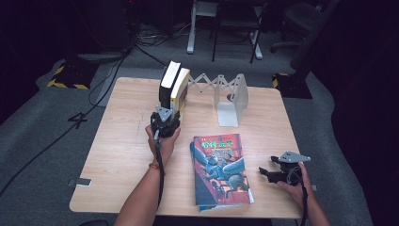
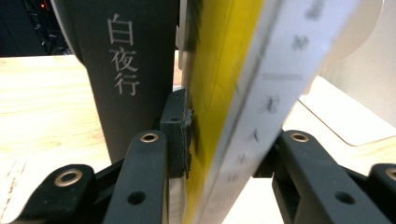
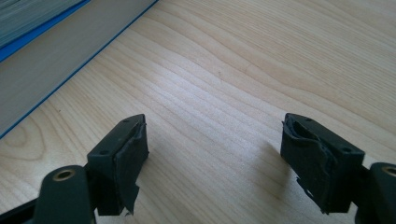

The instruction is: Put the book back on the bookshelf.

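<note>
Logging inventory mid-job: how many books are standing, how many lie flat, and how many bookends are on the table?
Standing books: 2, a dark book and a yellow-and-white book, the latter between the left gripper jaws
Flat books: 1, the illustrated book
Bookends: 1, the white expanding bookend
Total: 4

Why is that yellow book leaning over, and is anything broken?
The yellow-and-white book tilts against the upright dark grey book because the left gripper straddles its lower end. The black rubber pads on the right gripper look torn and frayed along their edges.
</note>
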A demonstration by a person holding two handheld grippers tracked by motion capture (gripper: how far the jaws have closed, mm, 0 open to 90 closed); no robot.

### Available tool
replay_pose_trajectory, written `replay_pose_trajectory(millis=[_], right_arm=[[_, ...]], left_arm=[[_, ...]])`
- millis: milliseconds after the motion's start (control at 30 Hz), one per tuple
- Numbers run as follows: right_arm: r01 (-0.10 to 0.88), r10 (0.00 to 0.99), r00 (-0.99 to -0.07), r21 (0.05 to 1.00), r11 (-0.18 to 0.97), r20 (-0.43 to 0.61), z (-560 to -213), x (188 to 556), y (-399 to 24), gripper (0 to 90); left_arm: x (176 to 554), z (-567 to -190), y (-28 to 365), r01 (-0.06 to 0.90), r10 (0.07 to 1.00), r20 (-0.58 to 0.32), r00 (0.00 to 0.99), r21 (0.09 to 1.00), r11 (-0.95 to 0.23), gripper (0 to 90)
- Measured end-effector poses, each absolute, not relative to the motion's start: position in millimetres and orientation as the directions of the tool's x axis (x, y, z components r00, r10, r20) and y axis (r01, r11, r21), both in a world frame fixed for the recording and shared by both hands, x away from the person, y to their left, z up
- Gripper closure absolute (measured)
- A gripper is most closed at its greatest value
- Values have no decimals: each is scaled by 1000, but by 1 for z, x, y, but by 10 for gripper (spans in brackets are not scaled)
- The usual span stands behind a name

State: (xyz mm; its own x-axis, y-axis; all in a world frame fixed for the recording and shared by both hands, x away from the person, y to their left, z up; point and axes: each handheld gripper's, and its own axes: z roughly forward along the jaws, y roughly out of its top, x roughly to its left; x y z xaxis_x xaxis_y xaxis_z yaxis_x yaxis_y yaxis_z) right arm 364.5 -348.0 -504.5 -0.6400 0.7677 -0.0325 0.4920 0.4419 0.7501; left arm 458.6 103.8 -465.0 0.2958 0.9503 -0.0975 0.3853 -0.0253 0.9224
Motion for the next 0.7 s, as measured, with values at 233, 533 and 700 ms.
replay_pose_trajectory(millis=[233,533,700], right_arm=[[495,769,-638,749,440,-30,-504,365,-348,232],[499,771,-636,748,436,-25,-505,365,-348,230],[501,772,-635,748,435,-24,-505,365,-348,228]], left_arm=[[449,-466,111,379,930,-59,363,921,-90,525],[433,-460,126,370,890,5,456,908,-195,485],[430,-464,131,366,874,34,485,900,-238,581]])
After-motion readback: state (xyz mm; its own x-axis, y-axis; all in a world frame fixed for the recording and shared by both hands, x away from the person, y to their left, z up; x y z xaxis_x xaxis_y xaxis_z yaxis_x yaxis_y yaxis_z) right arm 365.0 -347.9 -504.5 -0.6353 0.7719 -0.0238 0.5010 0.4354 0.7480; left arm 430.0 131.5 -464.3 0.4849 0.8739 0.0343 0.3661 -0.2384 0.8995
